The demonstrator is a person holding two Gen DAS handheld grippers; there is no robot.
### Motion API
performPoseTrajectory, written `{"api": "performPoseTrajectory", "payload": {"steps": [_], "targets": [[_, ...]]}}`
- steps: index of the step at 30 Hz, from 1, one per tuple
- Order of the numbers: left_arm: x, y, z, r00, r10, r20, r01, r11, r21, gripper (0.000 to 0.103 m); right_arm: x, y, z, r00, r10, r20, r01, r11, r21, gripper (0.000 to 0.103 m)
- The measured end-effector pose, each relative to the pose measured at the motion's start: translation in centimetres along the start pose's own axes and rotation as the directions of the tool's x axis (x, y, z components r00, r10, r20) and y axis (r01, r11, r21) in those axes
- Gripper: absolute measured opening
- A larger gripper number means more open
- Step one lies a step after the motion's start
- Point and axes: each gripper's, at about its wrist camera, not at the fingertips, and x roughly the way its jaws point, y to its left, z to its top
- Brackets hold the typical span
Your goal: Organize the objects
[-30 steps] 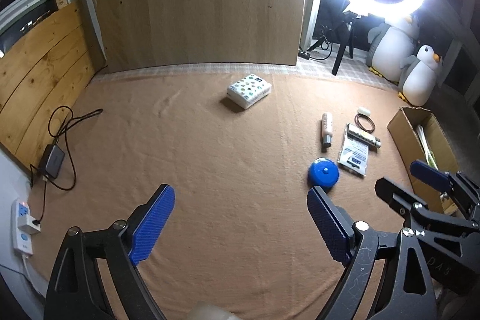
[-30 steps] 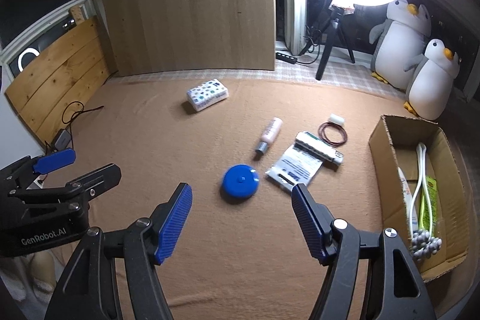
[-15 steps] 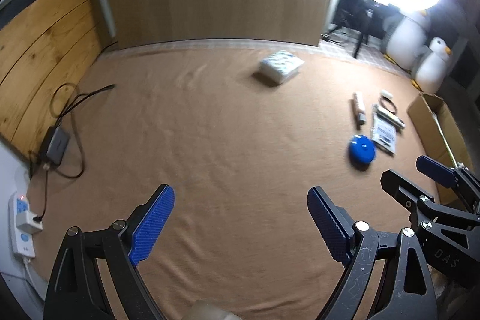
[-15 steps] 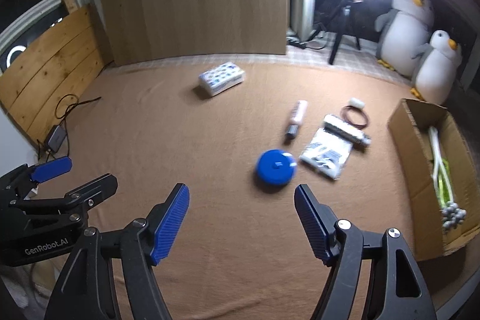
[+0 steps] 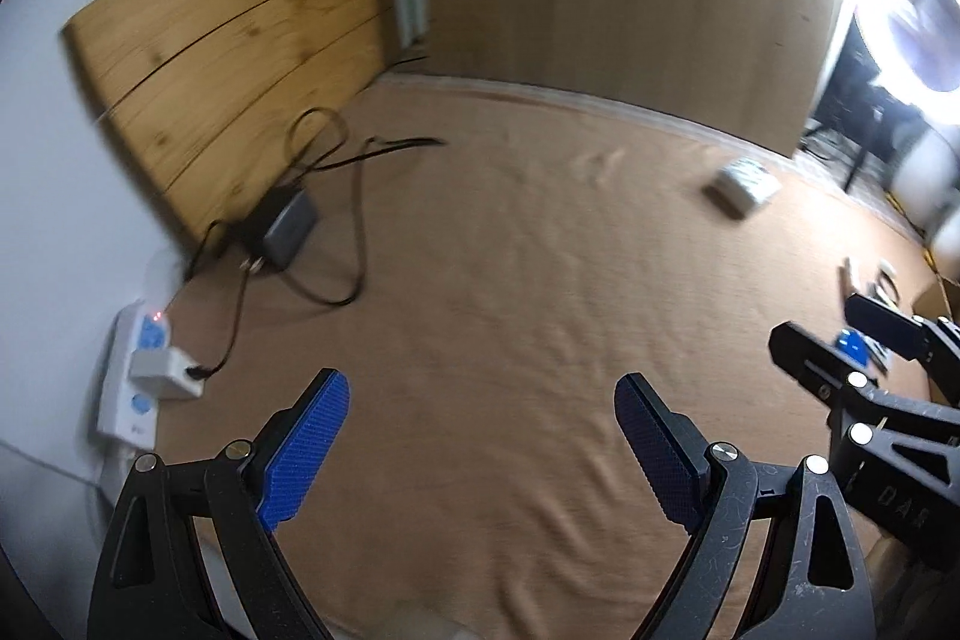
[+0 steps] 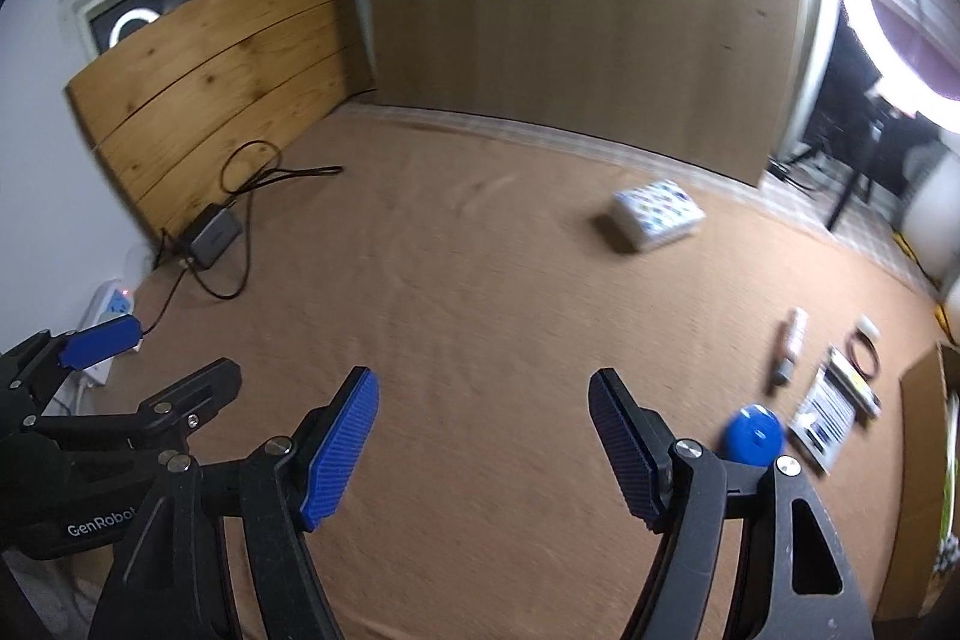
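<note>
Both views are blurred. The left gripper (image 5: 480,436) hangs over bare tan cloth (image 5: 510,280) with its blue pads spread wide and nothing between them. The right gripper (image 6: 483,436) is likewise spread and empty. The blue round case (image 6: 753,433) lies just to the right of the right gripper's right finger, beside a flat packet (image 6: 822,415), a small tube (image 6: 791,343) and a cord ring (image 6: 864,349). A dotted white pack (image 6: 657,214) sits well apart, nearer the wooden board (image 6: 570,10). A cardboard box (image 6: 924,436) is at the right edge. Off to the left, a power adapter (image 5: 288,226) with looping cable lies by a power strip (image 5: 141,370)
</note>
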Motion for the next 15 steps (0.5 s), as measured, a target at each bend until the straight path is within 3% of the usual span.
{"api": "performPoseTrajectory", "payload": {"steps": [7, 15], "targets": [[0.5, 2.3, -0.4, 1.000, 0.023, -0.014, -0.024, 0.999, -0.046, 0.092, 1.4, 1.8, 0.8, 1.000, 0.015, -0.014, -0.015, 0.999, -0.047, 0.069], [0.9, 0.5, -0.3, 1.000, -0.007, -0.012, 0.007, 1.000, 0.013, 0.092, 1.4, 0.7, 0.4, 1.000, -0.005, -0.020, 0.005, 1.000, -0.014, 0.069]]}}
